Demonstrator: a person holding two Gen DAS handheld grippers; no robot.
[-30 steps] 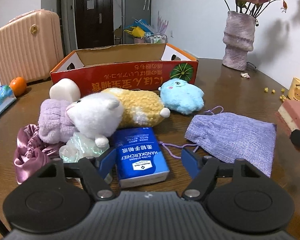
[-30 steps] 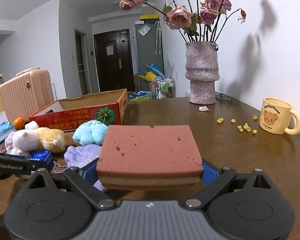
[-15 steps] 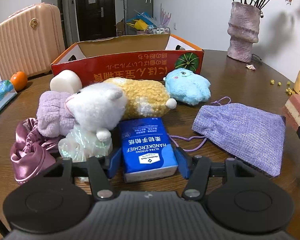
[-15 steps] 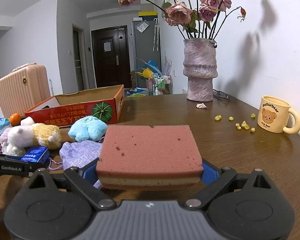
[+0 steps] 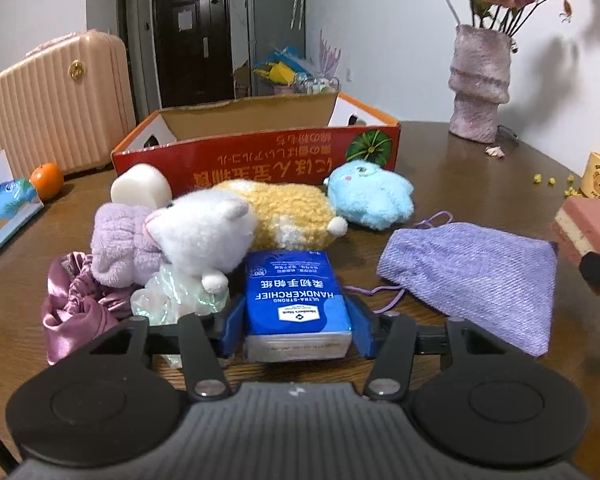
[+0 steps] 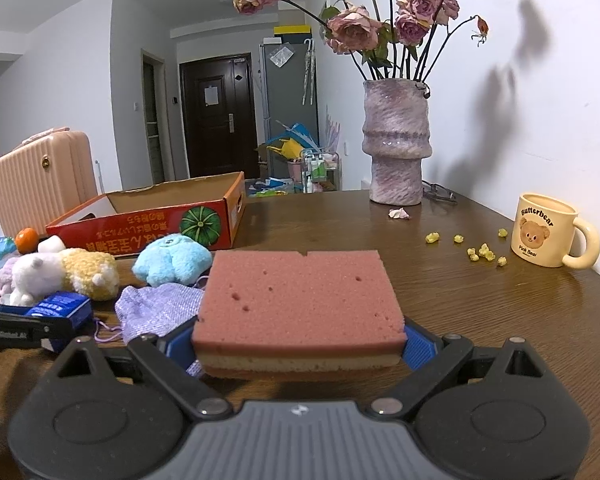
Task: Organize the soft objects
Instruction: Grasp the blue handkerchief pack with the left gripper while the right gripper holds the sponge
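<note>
A: Looking at the left gripper (image 5: 298, 322) first. What's it got?

B: Blue tissue pack (image 5: 296, 300). Both blue pads press on its sides, so it's closed on the pack. Pack's front end looks a bit off the table (image 5: 480, 168), but can't tell for sure.

A: What's next to it?

B: White toy (image 5: 204, 236) on the left w/ a shiny clear bag (image 5: 172, 300) under its paw. Yellow toy (image 5: 288, 212) lies behind the white one. Blue toy (image 5: 372, 196) sits right of that, near the box.

A: And the box?

B: Red box (image 5: 260, 160), open on top, behind all the toys. White roll (image 5: 140, 188) stands just in front of its left end.

A: Purple stuff?

B: Fuzzy purple cloth (image 5: 120, 248) leans on the white toy. Shiny pink scrunchie (image 5: 76, 304) is beside it, closer to the camera. Purple bag (image 5: 472, 272) lies flat on the right w/ its string by the pack.

A: Right gripper (image 6: 300, 344)?

B: Closed on the pink sponge (image 6: 300, 296). Pads squeeze both ends & the sponge is held flat above the table, over the purple bag's edge.

A: Other things?

B: Vase (image 6: 396, 148) w/ flowers at the back, bear mug (image 6: 540, 232) on the right, yellow crumbs (image 6: 480, 252) near the mug. Orange (image 5: 46, 176) & a pink suitcase (image 5: 56, 108) far left.
</note>
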